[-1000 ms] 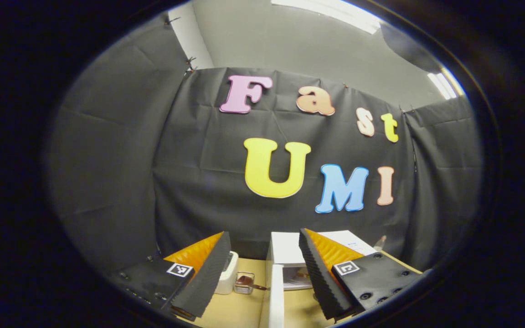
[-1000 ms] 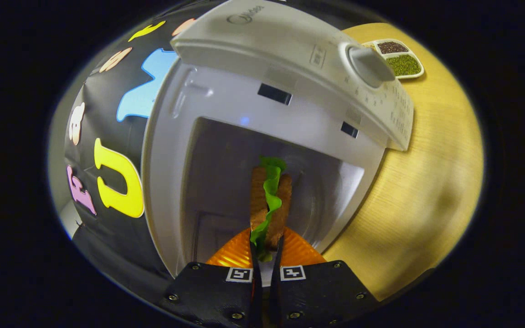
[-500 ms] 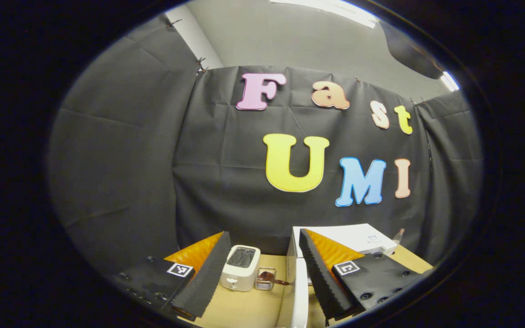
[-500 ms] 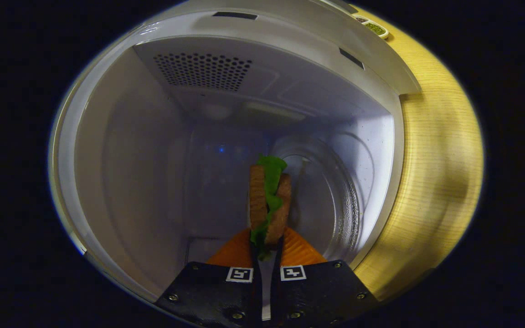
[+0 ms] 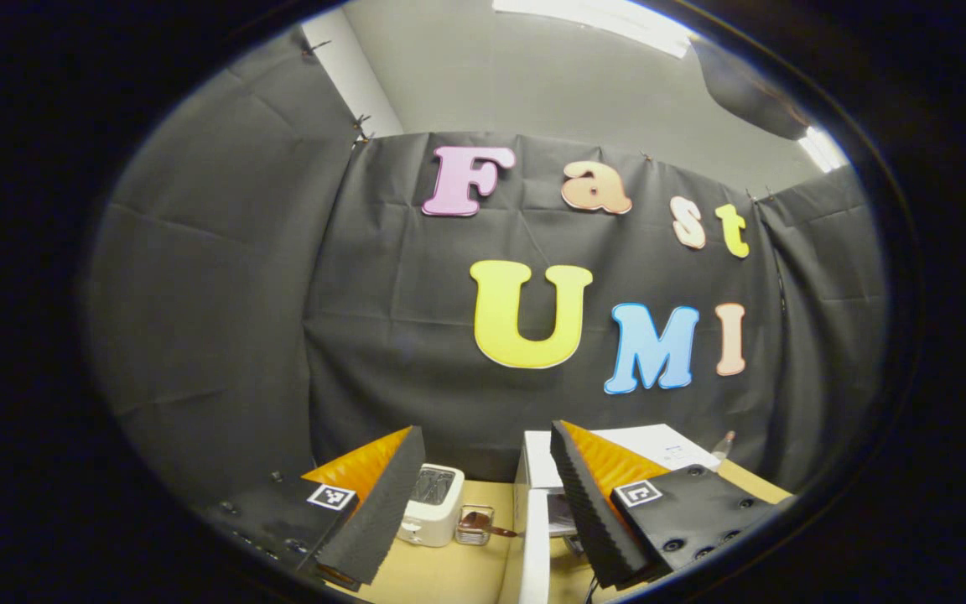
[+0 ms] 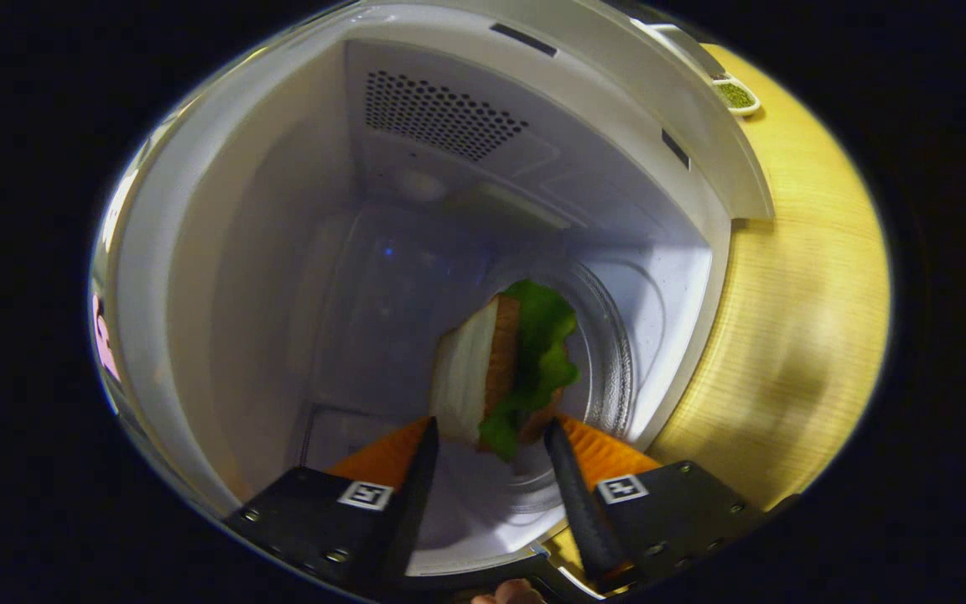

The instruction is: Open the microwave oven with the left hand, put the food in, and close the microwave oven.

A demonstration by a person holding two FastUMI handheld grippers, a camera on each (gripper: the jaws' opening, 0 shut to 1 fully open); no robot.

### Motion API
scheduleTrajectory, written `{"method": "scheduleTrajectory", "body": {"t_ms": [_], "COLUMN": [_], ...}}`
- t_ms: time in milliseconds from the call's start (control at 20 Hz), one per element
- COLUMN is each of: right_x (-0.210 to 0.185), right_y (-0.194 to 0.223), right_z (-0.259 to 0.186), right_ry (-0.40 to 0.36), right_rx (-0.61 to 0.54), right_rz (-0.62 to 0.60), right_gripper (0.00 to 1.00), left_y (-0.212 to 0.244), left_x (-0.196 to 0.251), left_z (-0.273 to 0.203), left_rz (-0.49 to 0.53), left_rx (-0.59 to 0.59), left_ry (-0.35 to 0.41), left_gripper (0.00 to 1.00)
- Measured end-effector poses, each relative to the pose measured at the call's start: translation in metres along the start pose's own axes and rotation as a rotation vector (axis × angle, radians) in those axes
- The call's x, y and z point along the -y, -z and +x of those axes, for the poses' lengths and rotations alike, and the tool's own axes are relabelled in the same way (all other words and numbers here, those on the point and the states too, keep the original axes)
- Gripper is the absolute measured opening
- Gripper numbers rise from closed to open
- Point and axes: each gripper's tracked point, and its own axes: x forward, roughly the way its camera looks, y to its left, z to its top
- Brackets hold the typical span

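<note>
In the right gripper view the white microwave point(image 6: 223, 277) stands open and I look into its cavity. A sandwich point(image 6: 510, 365) of bread with green lettuce lies on the glass turntable point(image 6: 617, 369) inside. My right gripper point(image 6: 490, 436) is open just in front of the sandwich, its fingers apart on either side of the sandwich's near end. In the left gripper view my left gripper point(image 5: 483, 457) is open and holds nothing, raised toward the booth wall. Below it are the microwave's white top point(image 5: 659, 445) and its open door edge point(image 5: 533, 545).
A white toaster point(image 5: 433, 503) and a small glass container with a spoon point(image 5: 476, 524) stand on the wooden table point(image 5: 441, 575) left of the microwave. A white dish of green grains point(image 6: 736, 92) sits on the table point(image 6: 793, 319) beyond the microwave's control side.
My right gripper opened and let go of the sandwich, which tipped over onto the turntable. The left gripper view shifted slightly, with the gripper still open.
</note>
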Motion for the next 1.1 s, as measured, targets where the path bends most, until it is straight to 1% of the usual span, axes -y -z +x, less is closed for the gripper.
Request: {"method": "scheduleTrajectory", "body": {"t_ms": [50, 100, 150, 250, 300, 350, 400, 450, 500, 550, 700, 800, 900, 1100], "right_x": [0.002, -0.001, -0.005, -0.004, -0.001, 0.004, 0.005, 0.002, -0.002, -0.009, -0.027, -0.041, -0.052, -0.074], "right_y": [-0.001, -0.002, 0.0, -0.002, -0.003, -0.011, -0.019, -0.03, -0.04, -0.052, -0.087, -0.11, -0.131, -0.2], "right_z": [-0.008, -0.014, -0.023, -0.038, -0.049, -0.063, -0.077, -0.095, -0.111, -0.129, -0.182, -0.21, -0.241, -0.294], "right_ry": [-0.001, -0.008, -0.029, -0.034, -0.019, 0.013, 0.022, 0.022, 0.016, 0.0, -0.043, -0.076, -0.108, -0.101], "right_rx": [0.001, -0.009, -0.023, -0.036, -0.037, -0.027, -0.007, 0.021, 0.044, 0.07, 0.134, 0.168, 0.185, 0.305], "right_rz": [-0.041, -0.079, -0.104, -0.199, -0.25, -0.327, -0.394, -0.479, -0.548, -0.618, -0.771, -0.854, -0.904, -0.983], "right_gripper": [0.92, 0.98, 0.98, 0.98, 0.98, 0.98, 0.98, 0.98, 0.98, 0.98, 0.98, 0.98, 0.98, 0.98], "left_y": [0.001, 0.0, -0.001, 0.0, 0.001, 0.002, 0.002, 0.004, 0.008, 0.013, 0.03, 0.037, 0.042, 0.045], "left_x": [0.004, 0.008, 0.011, 0.02, 0.026, 0.032, 0.038, 0.044, 0.052, 0.059, 0.079, 0.094, 0.107, 0.127], "left_z": [0.001, 0.001, 0.002, 0.003, 0.003, 0.003, 0.004, 0.005, 0.007, 0.01, 0.019, 0.023, 0.028, 0.032], "left_rz": [-0.002, -0.006, -0.009, -0.013, -0.009, 0.002, 0.017, 0.025, 0.029, 0.029, 0.024, 0.013, 0.01, 0.047], "left_rx": [0.001, 0.003, 0.005, 0.006, 0.001, 0.004, 0.009, 0.01, 0.006, -0.003, -0.022, -0.03, -0.023, -0.011], "left_ry": [0.006, 0.012, 0.017, 0.03, 0.042, 0.053, 0.064, 0.076, 0.091, 0.107, 0.143, 0.169, 0.19, 0.206], "left_gripper": [0.97, 0.98, 0.97, 0.98, 0.98, 0.98, 0.96, 0.98, 0.97, 0.98, 0.96, 0.98, 0.96, 0.96]}}
